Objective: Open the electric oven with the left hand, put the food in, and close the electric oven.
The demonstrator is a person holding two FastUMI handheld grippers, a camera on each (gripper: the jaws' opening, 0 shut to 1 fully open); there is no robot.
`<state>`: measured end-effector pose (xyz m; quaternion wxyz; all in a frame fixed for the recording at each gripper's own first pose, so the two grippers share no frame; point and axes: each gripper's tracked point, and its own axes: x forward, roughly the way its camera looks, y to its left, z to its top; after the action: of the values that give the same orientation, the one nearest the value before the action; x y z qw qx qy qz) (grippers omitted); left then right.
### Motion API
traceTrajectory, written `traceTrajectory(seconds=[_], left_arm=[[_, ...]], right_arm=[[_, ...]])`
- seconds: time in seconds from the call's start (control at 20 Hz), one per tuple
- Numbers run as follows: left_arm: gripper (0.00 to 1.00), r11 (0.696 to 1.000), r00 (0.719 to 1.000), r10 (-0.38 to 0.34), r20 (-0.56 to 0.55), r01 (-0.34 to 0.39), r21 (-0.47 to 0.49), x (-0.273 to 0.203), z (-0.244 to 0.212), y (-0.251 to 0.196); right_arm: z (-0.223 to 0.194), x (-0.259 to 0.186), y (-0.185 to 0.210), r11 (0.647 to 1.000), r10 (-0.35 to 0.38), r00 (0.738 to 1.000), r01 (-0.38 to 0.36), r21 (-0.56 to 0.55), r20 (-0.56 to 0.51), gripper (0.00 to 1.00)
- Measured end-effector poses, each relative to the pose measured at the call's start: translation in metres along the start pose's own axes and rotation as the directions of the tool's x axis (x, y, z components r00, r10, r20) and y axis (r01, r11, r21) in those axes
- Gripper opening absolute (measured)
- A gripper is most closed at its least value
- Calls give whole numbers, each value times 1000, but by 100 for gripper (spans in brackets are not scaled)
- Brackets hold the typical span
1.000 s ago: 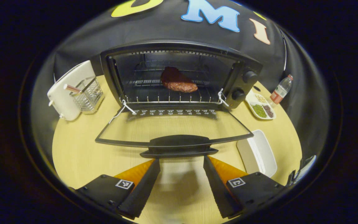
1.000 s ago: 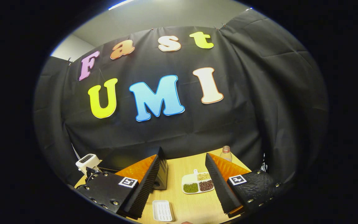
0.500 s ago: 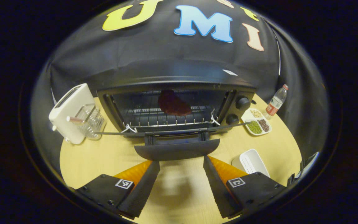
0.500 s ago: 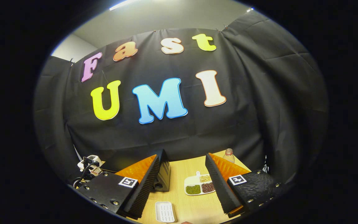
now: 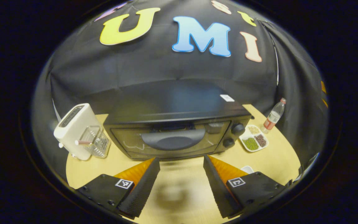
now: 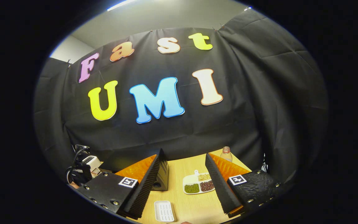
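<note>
Black electric oven (image 5: 179,124), door shut, sat mid-frame on the pale wooden table (image 5: 275,158) in the left gripper view. Left gripper (image 5: 181,161), jaws apart and empty, hung just before the curved door handle (image 5: 172,141). Right gripper (image 6: 183,160), jaws apart and empty, showed at lower centre of its view.

The left gripper (image 5: 181,161) hovers with its two fingers spread apart, gripping nothing. The right gripper (image 6: 182,157) is held level, fingers likewise parted and empty.
</note>
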<state>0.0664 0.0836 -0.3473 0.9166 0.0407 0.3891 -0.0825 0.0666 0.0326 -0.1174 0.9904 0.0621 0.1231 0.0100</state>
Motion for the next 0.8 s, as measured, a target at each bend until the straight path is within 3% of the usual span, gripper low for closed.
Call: traceTrajectory(seconds=[0.15, 0.3, 0.4, 0.55, 0.6, 0.8], left_arm=[[95, 999, 992, 20, 125, -25, 38, -31, 43, -1], [98, 998, 968, 50, 248, -55, 14, -74, 87, -5], [92, 997, 939, 77, 336, -83, 4, -107, 117, -4], [97, 995, 881, 98, 463, -94, -31, -163, 162, -11], [92, 994, 862, 110, 495, -104, -39, -182, 173, -10], [97, 991, 814, 131, 566, -113, -67, -238, 201, -7]], right_arm=[[5, 0, 16, 999, 24, 1000, -24, -21, 7, 91], [12, 2, 27, 998, 33, 999, -32, -54, 16, 91], [21, 1, 39, 998, 45, 999, -43, -53, 26, 91], [42, -3, 55, 996, 63, 996, -59, -68, 66, 91], [51, -6, 61, 996, 68, 994, -63, -69, 84, 91], [78, -18, 87, 992, 107, 985, -97, -76, 138, 91]])
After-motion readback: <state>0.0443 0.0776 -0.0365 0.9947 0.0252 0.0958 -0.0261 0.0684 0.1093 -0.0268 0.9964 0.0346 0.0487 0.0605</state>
